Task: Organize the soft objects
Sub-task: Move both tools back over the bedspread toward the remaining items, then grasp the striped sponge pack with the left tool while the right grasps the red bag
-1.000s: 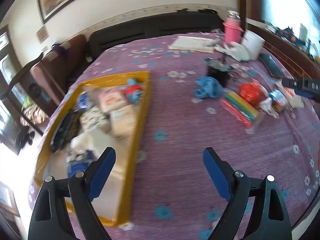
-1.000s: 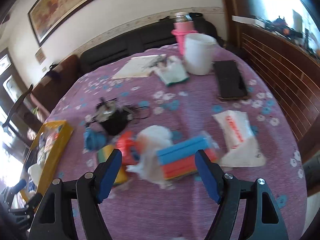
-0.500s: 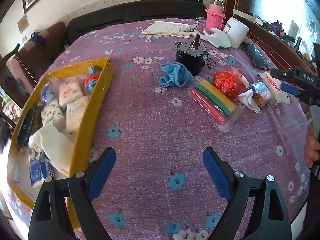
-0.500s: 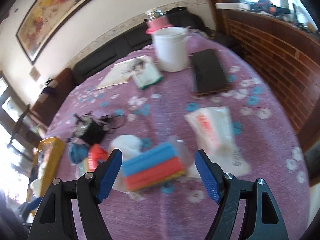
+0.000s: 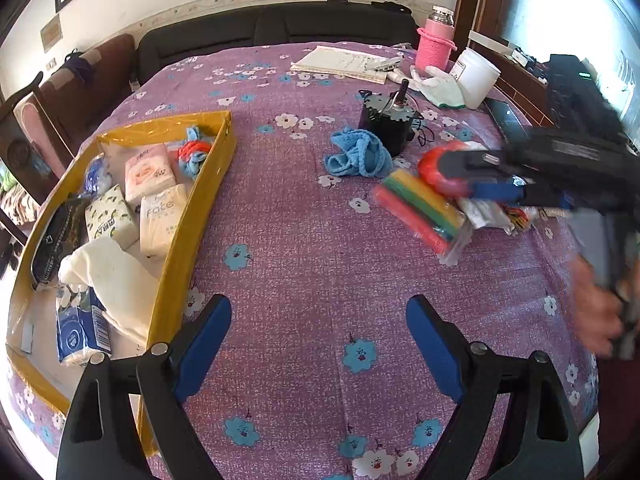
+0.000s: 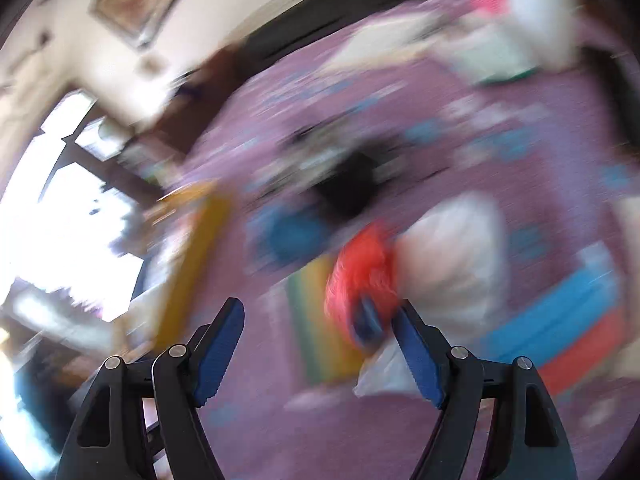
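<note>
A table covered by a purple flowered cloth (image 5: 304, 248) is seen from above through two gripper cameras. The left gripper (image 5: 318, 334) is held over the near edge of the table, its blue-padded fingers (image 5: 204, 340) spread wide apart with only bare cloth between them.

Along the left edge of the table a yellow tray (image 5: 192, 216) is seen. Several tissue packs (image 5: 154, 220), a white cloth (image 5: 112, 276), a dark pouch (image 5: 56, 240) and a small red and blue knitted piece (image 5: 194, 154) are laid inside it.

Toward the right side of the table a loose group of soft things is gathered: a blue knitted cloth (image 5: 358, 154) lies just beside a black motor-like device (image 5: 386, 120), and nearer the right edge a clear bag of red, green and yellow rolled cloths (image 5: 420, 210) rests beside a red bundle (image 5: 430, 168).

The right gripper (image 5: 480, 178) is seen reaching in from the right edge, held by a blurred hand (image 5: 596, 304). Its fingers are parted, and their tips are over the red bundle (image 6: 360, 280). The right wrist view is heavily blurred, so it cannot be told whether the pads touch the bundle; nothing is seen clamped between them.

At the far edge a paper booklet (image 5: 344, 64), a pink-sleeved flask (image 5: 434, 44) and a white tub (image 5: 476, 78) are standing.
</note>
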The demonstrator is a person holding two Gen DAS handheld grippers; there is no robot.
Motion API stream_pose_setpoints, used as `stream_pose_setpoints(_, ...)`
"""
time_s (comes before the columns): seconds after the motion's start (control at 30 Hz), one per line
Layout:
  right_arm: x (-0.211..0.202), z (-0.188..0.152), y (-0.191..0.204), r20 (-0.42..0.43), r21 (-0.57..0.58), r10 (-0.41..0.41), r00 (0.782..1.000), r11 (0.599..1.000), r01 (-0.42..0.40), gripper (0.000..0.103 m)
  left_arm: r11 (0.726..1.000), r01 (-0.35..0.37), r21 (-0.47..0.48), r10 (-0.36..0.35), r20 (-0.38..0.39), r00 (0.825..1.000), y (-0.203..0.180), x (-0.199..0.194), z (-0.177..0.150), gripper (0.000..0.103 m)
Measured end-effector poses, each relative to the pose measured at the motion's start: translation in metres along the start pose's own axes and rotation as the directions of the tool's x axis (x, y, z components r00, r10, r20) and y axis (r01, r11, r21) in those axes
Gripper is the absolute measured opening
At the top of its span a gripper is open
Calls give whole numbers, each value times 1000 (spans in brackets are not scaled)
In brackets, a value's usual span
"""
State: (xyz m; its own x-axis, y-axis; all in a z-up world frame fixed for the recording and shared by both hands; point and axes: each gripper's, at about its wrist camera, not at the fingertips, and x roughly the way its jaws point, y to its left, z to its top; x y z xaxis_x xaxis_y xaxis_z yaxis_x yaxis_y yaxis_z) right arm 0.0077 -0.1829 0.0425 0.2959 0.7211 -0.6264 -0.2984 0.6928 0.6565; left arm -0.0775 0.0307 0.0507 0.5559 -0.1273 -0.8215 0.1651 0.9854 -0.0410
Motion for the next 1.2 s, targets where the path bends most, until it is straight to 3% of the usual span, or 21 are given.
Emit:
stream_pose_setpoints(0.03, -4, -3, 7, 9, -26, 8, 1000, 1000, -7, 81, 1000, 7, -6, -7, 0, 1000, 1, 0, 0, 88)
stream_pose_setpoints(0.1, -16, -7, 16, 61, -65, -65, 996, 995, 69, 81, 1000, 22, -20, -22, -1, 1000, 4, 2, 0, 88)
stream_pose_setpoints(0.2, -20, -5, 22, 133, -87, -283, 950, 951, 296, 81, 999, 40, -31, -40, -12, 999, 4, 6, -1, 88)
stream_pose_setpoints(0.43, 15, 16, 20, 158, -122, -488, 859, 853, 507, 79, 998, 56, -26, -56, -21, 998, 0, 7, -3, 88)
stream_pose_setpoints(0.47, 24, 16, 19, 141, -136, -484, 864, 855, 501, 73, 998, 60, -28, -61, -22, 998, 0, 7, -2, 88)
stream_pose_setpoints(0.57, 31, 9, 2, 81, -158, -497, 864, 850, 503, 40, 996, 85, -34, -86, -30, 996, 0, 10, 2, 88)
stream_pose_setpoints(0.77, -14, 1, -13, 157, -46, -458, 875, 882, 470, 39, 987, 145, -64, -149, -61, 987, -13, 34, 21, 88)
stream_pose_setpoints(0.87, -42, -7, -14, 211, -13, -453, 866, 885, 466, 39, 980, 177, -95, -185, -82, 979, -25, 55, 35, 88)
stream_pose_setpoints(1.0, -66, -17, -12, 250, 20, -426, 870, 900, 435, 39, 991, 107, -74, -114, -89, 989, -49, 86, 57, 88)
stream_pose_setpoints(1.07, -73, -21, -11, 263, 30, -422, 867, 902, 430, 39, 998, 51, -38, -54, -89, 995, -62, 98, 64, 98)
stream_pose_setpoints(1.13, -77, -24, -8, 270, 35, -417, 868, 905, 424, 39, 999, -15, 39, 19, -96, 995, -81, 111, 67, 103)
stream_pose_setpoints(1.2, -80, -28, -6, 275, 38, -415, 867, 906, 421, 39, 995, -18, 99, 25, -62, 998, -93, 110, 66, 103)
